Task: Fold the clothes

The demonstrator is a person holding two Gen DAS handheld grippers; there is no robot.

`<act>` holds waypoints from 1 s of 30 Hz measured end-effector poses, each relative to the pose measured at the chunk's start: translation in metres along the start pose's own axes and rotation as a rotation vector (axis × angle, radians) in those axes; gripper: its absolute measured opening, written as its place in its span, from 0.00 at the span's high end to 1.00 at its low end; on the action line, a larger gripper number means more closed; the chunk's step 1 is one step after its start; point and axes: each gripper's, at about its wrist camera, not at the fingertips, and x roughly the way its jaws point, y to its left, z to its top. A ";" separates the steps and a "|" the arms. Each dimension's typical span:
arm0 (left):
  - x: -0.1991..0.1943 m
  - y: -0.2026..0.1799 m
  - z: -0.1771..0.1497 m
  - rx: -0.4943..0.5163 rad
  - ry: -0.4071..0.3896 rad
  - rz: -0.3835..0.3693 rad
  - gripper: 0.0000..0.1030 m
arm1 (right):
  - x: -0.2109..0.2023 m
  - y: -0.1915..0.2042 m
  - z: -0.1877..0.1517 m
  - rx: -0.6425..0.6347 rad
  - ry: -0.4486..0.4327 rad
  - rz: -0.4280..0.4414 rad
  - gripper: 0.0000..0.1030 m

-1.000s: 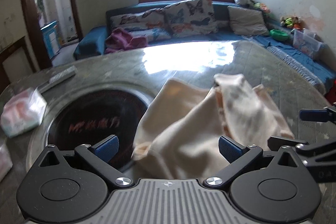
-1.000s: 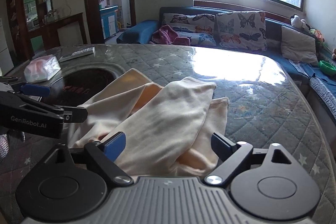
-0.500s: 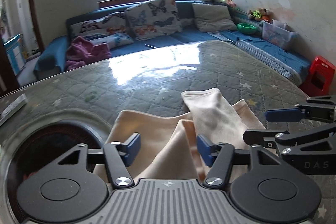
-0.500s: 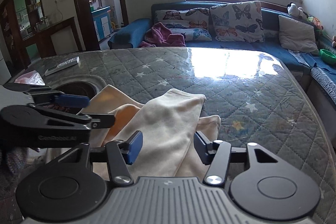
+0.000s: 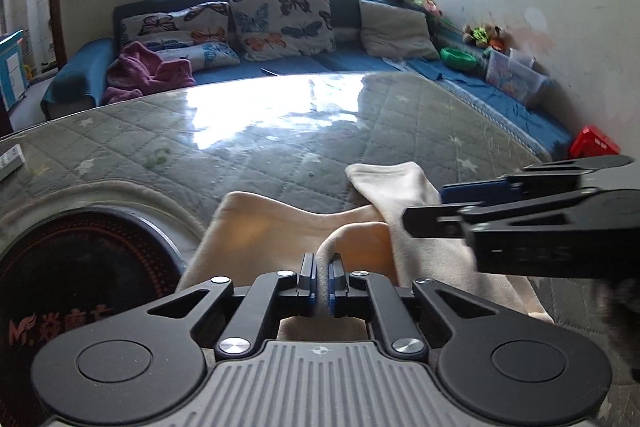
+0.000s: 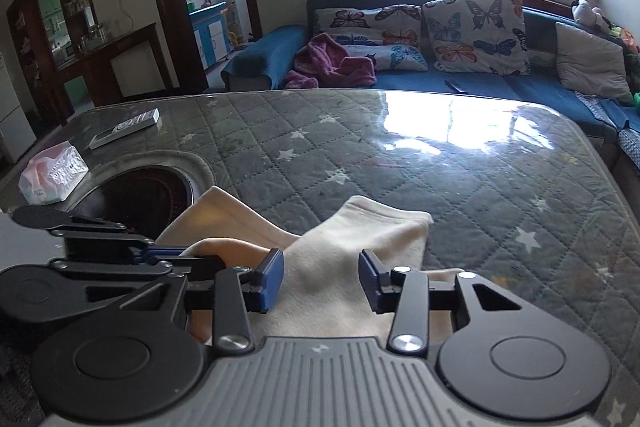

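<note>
A cream garment (image 5: 280, 227) lies crumpled on the near part of the table, one sleeve-like end (image 6: 384, 223) pointing away from me. My left gripper (image 5: 322, 279) is shut on a raised fold at its near edge. In the right wrist view the left gripper (image 6: 176, 261) comes in from the left with its tips at that fold. My right gripper (image 6: 320, 281) is open, its blue pads (image 6: 272, 279) either side of the paler part of the cloth. From the left wrist view the right gripper (image 5: 424, 207) reaches in from the right over the garment.
The table (image 6: 440, 187) has a grey quilted star-pattern cover under glass. A round dark hotplate (image 6: 152, 195) sits left of the garment. A tissue pack (image 6: 52, 175) and a remote (image 6: 124, 129) lie far left. A blue sofa (image 6: 440, 83) stands behind.
Both grippers moved in low over the garment. The left fingers closed from wide open onto a fold. The right fingers narrowed around the cloth.
</note>
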 end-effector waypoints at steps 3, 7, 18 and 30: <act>-0.002 0.000 -0.003 0.008 -0.003 0.015 0.94 | 0.013 0.007 0.004 -0.013 0.022 0.003 0.60; 0.001 0.000 -0.007 0.013 0.007 0.013 0.94 | 0.028 0.015 0.002 -0.043 0.050 -0.021 0.71; 0.011 0.002 -0.006 0.033 0.026 -0.001 0.76 | 0.013 -0.003 -0.005 -0.008 0.034 -0.062 0.91; 0.014 0.002 -0.008 0.065 0.009 -0.022 0.94 | 0.039 0.016 0.003 -0.039 0.066 -0.015 0.71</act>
